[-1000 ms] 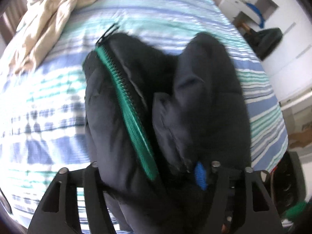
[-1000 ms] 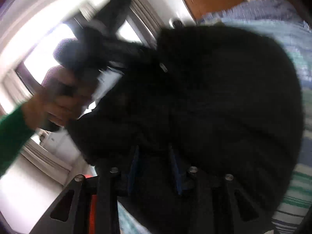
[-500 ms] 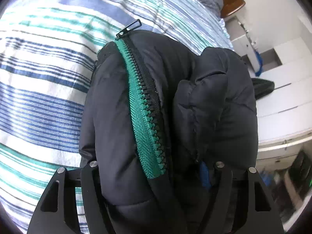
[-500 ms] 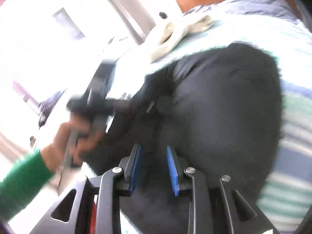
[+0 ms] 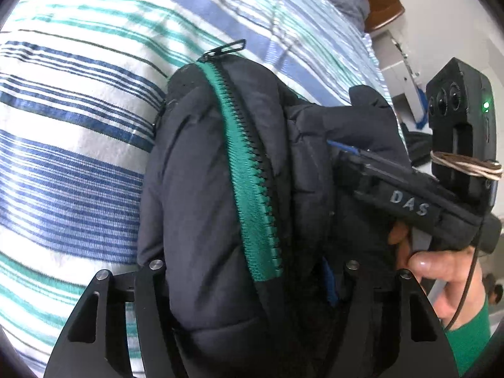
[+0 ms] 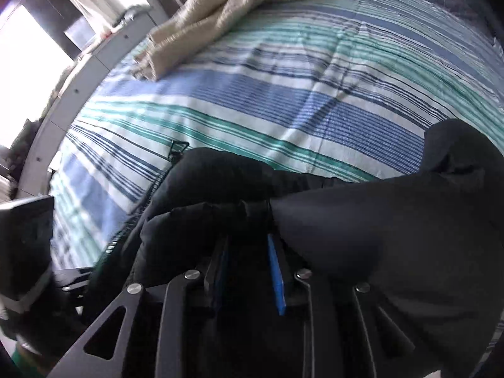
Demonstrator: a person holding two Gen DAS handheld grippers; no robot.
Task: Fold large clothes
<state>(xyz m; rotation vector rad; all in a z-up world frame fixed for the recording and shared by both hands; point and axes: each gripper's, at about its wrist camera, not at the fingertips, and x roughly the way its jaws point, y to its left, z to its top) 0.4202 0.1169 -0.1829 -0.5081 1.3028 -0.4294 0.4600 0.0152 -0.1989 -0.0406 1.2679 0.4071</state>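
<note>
Both grippers held a bunched black puffer jacket over a striped bed.

The left gripper (image 5: pixel 249 267) stood fairly wide with a thick roll of the black jacket (image 5: pixel 201 208) packed between its fingers, gripped on that bulk; the green zipper (image 5: pixel 249 182) ran up the middle of the roll to a metal pull (image 5: pixel 226 47) at the far end. The right gripper (image 6: pixel 249 252) had just been closing, its blue pads (image 6: pixel 275 277) narrowly apart with dark jacket cloth pinched between them. In the left view it reached in from the right, held by a hand (image 5: pixel 441 271) in a green sleeve (image 5: pixel 469 337). The jacket hung just above the near part of the striped bedsheet (image 6: pixel 283 94). A beige garment (image 6: pixel 233 9) lay crumpled at the far left of the bed.
</note>
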